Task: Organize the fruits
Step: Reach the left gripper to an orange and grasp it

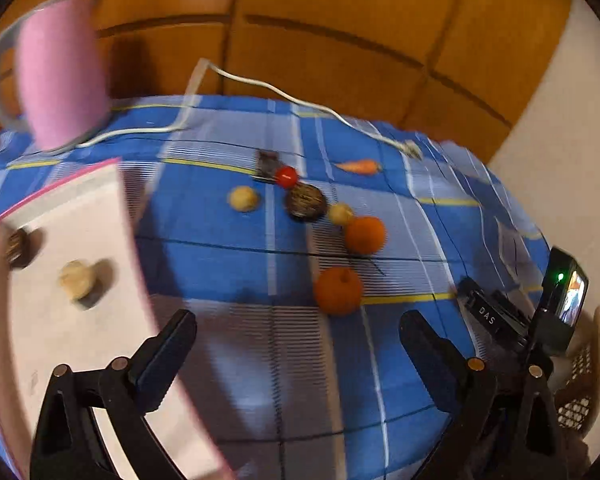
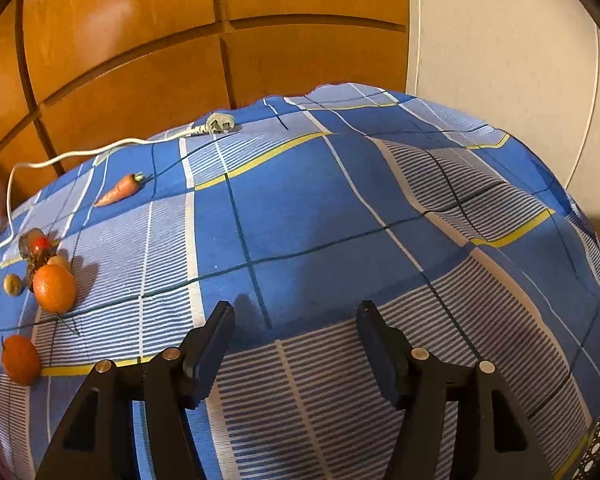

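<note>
**Obscured, cropped and blurred items**

Left wrist view is motion-smeared: the pink kettle [image 1: 62, 72] and the pale lump [image 1: 77, 280] on the white tray [image 1: 100, 208] lack sharp outlines, and the lump's kind cannot be told. A dark item [image 1: 18, 248] on the tray's left side is blurred. The tray's near end runs behind the left finger and off the bottom edge. The perforated basket [image 1: 578, 396] is largely masked by the other gripper's body. In the right wrist view, the cluster beside the orange [image 2: 55, 288] is too small to separate
</note>
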A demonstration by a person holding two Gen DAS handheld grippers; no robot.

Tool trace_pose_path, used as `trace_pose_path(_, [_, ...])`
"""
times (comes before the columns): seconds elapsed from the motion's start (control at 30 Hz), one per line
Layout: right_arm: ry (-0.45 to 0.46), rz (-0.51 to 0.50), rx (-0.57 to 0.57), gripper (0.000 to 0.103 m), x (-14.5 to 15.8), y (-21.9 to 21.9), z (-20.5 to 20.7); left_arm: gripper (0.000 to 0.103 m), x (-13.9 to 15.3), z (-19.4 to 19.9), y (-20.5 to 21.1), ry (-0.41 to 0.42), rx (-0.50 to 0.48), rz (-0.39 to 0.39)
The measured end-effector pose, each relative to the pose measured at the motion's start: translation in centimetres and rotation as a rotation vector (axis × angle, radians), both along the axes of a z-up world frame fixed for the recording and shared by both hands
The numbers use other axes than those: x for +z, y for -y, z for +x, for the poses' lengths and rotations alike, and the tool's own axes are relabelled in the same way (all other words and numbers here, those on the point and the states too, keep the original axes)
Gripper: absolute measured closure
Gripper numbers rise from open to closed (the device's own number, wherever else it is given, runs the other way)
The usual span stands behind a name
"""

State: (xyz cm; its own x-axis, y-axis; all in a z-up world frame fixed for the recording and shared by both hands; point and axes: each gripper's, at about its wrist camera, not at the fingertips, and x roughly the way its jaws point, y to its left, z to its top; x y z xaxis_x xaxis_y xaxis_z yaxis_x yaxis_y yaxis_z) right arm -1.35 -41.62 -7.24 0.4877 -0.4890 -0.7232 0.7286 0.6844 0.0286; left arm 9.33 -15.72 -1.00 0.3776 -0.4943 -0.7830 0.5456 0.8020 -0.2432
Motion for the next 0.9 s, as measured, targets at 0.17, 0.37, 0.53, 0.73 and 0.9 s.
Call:
trace_pose_path(0.17, [-0.020,-0.013,0.017,0.031,-0.2,-0.3,0.4,0.026,-2.4,1.3,3.6,-0.045,-0.041,0.064])
trace_pose_path(0.37, [-0.024,-0.021,0.013,0.031,-0.3,-0.3,0.5,0.037,-5.1,2.4,6.3,-0.038,-0.042,0.116])
trace_pose_path(0.53, [-0.036,-0.034,0.011,0.030,-0.4,-0.5,0.7,0.043,-5.7,1.6,7.3,0.078,-0.081,0.116])
trace_pose_path(0.73, [-0.045,-0.041,0.012,0.030,-0.4,-0.5,0.8,0.064,-5.5,1.1,7.0,0.117,-0.102,0.101])
trace_pose_path(0.9, [-0.046,-0.041,0.011,0.030,-0.4,-0.5,0.9,0.064,-5.5,0.8,6.6,0.125,-0.125,0.091])
